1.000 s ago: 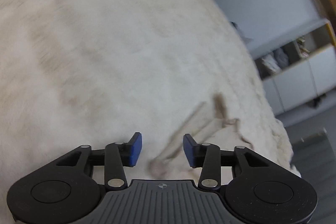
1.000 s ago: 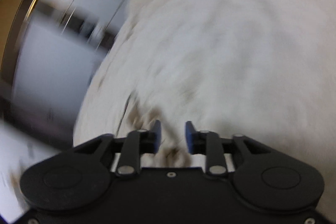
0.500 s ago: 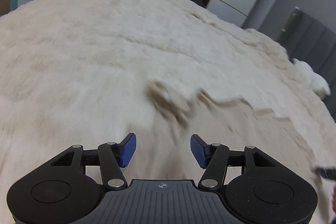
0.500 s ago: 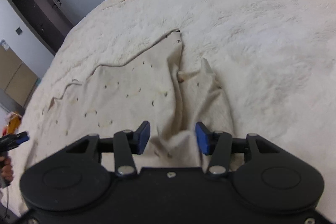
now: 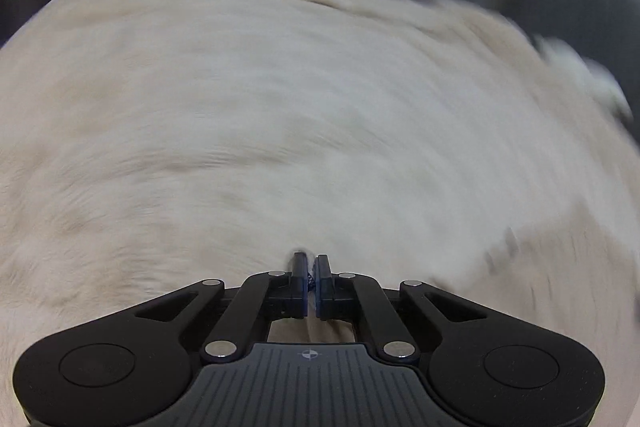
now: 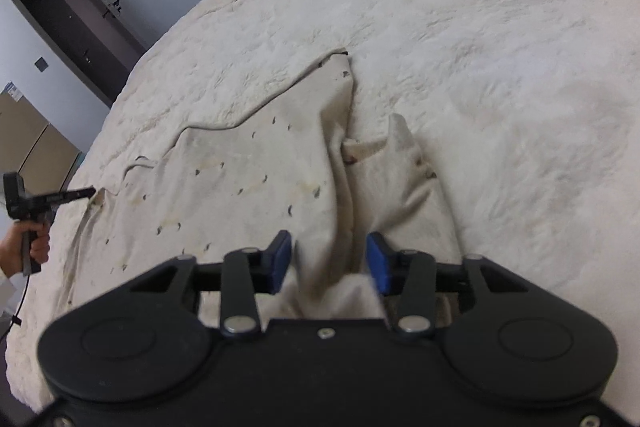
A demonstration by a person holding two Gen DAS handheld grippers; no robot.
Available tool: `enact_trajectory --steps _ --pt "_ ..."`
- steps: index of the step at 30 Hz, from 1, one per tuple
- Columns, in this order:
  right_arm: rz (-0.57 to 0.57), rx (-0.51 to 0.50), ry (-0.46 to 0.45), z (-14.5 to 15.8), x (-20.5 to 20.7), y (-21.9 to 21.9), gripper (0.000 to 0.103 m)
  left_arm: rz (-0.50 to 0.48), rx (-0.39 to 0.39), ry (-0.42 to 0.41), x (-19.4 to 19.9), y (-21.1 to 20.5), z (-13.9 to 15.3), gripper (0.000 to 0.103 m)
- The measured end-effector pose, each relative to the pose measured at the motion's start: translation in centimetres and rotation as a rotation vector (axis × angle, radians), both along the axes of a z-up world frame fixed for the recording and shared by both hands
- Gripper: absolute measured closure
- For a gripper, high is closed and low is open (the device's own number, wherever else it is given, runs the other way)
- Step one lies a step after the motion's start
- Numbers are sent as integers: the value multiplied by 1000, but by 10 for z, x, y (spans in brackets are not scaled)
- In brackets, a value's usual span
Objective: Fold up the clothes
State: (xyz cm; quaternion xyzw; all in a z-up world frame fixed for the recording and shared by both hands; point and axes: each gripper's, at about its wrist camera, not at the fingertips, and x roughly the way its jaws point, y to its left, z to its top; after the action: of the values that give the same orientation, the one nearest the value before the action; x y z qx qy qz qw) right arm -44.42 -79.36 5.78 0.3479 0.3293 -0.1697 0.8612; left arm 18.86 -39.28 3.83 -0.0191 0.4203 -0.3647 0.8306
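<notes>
Left gripper (image 5: 311, 277) fingers clenched on a corner of the cream garment (image 6: 248, 183), apparently for folding; right gripper (image 6: 329, 259) fingers released, straddling a bunched ridge on the bed (image 6: 500, 47).

your right gripper (image 6: 329, 259) has its blue fingers (image 6: 280, 253) apart, one on each side of a bunched fold of the cream cloth (image 6: 248, 179). the cloth lies on the fluffy white blanket (image 6: 500, 67). your left gripper (image 6: 86, 193) touches the cloth's far left corner.

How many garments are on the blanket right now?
1. A cream speckled garment lies spread on the fluffy blanket: the right gripper straddles its bunched near fold, the left gripper at its far-left corner. None else visible.
</notes>
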Motion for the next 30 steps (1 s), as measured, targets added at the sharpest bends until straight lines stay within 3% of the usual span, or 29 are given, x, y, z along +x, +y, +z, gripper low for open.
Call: enact_trajectory --steps 1,2,3,5,8,10,14,16,17,18,20,22,23,24,25,27,29,30 --pt "1 -15 -11 4 7 -6 64 63 -43 35 5 10 1 99" --pt "4 -28 -13 6 11 -11 64 52 -44 35 2 12 2 96" --pt "6 -39 -13 8 15 -13 63 36 -42 33 -1 15 3 78" --pt "31 -81 -7 16 37 -31 61 -38 -23 82 -14 24 0 54" --pt "33 -82 -4 16 61 -52 56 -71 -31 202 -26 39 -15 49" --pt "20 -39 -3 9 83 -71 54 -83 -40 263 -28 43 -27 47" --pt "-22 92 -22 -12 122 -101 59 -89 -16 240 -33 33 -49 49" --pt "11 109 -63 -16 135 -105 96 -52 -47 198 -29 28 -51 80" --pt "18 107 -61 -17 138 -106 102 -12 -70 209 -23 29 -51 99" --pt "9 80 -58 -14 139 -108 103 29 -94 222 -16 31 -51 101" --pt "-59 -15 -76 -2 136 -115 103 70 -103 216 -13 36 -46 102" --pt "-108 -44 -112 7 131 -119 103 113 -107 212 -10 42 -42 101" --pt "-101 -65 -96 7 134 -115 101 101 -71 220 -13 38 -44 101" --pt "-92 -86 -77 7 138 -111 95 86 -32 228 -17 34 -46 96" --pt "-88 -112 14 2 146 -104 90 86 -8 222 -19 33 -45 91" --pt "-79 -125 70 1 147 -100 86 105 45 202 -26 34 -41 71" --pt "-110 -102 59 11 124 -94 84 127 64 206 -37 46 -29 56" --pt "-109 -97 49 16 116 -92 78 130 78 190 -46 55 -20 53"
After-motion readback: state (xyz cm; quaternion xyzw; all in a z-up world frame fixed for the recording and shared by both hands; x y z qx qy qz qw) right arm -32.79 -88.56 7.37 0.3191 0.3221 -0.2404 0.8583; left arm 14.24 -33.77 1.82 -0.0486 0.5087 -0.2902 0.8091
